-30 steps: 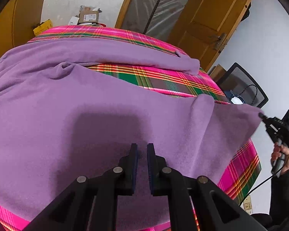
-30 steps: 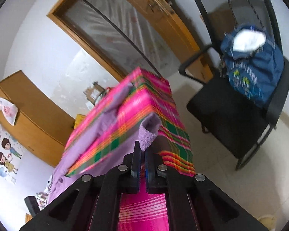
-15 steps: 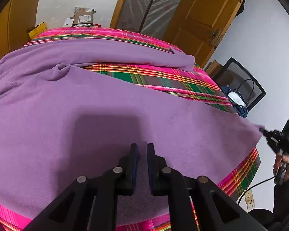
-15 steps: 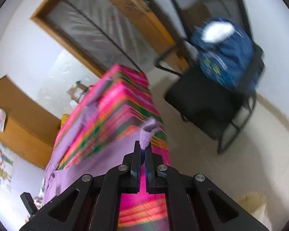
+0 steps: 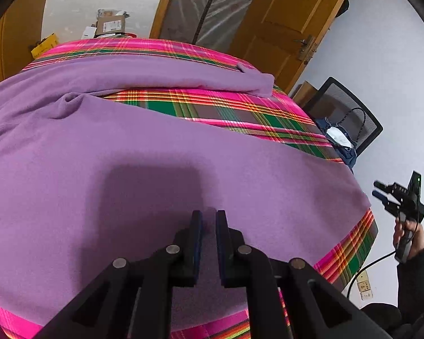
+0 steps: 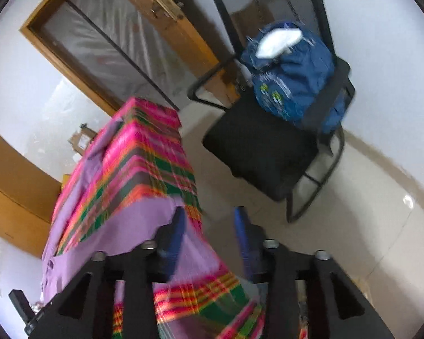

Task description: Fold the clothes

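Note:
A purple garment (image 5: 127, 147) lies spread over the table with the pink plaid cloth (image 5: 234, 113); its far part (image 5: 155, 73) runs along the back edge. My left gripper (image 5: 209, 220) is shut on a pinch of the purple fabric near the front edge. My right gripper (image 6: 209, 220) is open and empty, off the table's right end beside the garment's corner (image 6: 155, 214). It also shows in the left wrist view (image 5: 381, 189), held in a hand clear of the cloth.
A black mesh chair (image 6: 268, 147) with a blue bag (image 6: 294, 76) stands right of the table. A wooden door (image 5: 282, 22) and a plastic-covered doorway (image 6: 107, 45) lie behind. Boxes (image 5: 110, 24) sit on the floor beyond the table. A wooden cabinet (image 6: 11, 197) stands at left.
My right gripper pulled the garment's corner out to the right, flattening it, then opened and let go. The corner now lies on the table's right end. My left gripper stayed shut.

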Motion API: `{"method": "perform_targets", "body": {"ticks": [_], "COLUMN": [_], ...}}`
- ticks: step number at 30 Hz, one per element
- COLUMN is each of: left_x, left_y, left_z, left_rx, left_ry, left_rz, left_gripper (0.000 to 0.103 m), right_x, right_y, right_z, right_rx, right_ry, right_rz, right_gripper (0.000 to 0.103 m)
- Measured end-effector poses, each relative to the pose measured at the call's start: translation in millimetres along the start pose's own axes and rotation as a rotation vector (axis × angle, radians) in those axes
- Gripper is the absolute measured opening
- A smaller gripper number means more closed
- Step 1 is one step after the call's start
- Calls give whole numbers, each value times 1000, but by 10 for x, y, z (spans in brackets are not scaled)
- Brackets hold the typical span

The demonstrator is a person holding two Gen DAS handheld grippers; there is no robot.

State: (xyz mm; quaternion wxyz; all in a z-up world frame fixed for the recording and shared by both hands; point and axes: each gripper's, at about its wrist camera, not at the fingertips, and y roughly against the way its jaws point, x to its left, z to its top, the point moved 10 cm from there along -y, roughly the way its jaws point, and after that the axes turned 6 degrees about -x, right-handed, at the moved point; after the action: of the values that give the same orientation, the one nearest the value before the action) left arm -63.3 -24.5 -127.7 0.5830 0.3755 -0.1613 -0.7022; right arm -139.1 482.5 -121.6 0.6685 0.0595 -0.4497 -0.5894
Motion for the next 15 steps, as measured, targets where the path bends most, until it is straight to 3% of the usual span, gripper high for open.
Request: {"method": "perform_targets", "body": {"ticks": [7, 15], "left_x": [-68, -186], "left_y": [-30, -85], "left_z": [-9, -29], "left_rx": [0, 11], "left_ry": [2, -22], "left_rz": [-8, -19], "left_gripper": [8, 8], "right_x": [210, 349], "right_y": [-650, -775], "right_z": [-147, -194], "right_rx": [218, 266], "right_ry": [47, 54], "right_rz": [160, 216], "right_gripper": [48, 46]}}
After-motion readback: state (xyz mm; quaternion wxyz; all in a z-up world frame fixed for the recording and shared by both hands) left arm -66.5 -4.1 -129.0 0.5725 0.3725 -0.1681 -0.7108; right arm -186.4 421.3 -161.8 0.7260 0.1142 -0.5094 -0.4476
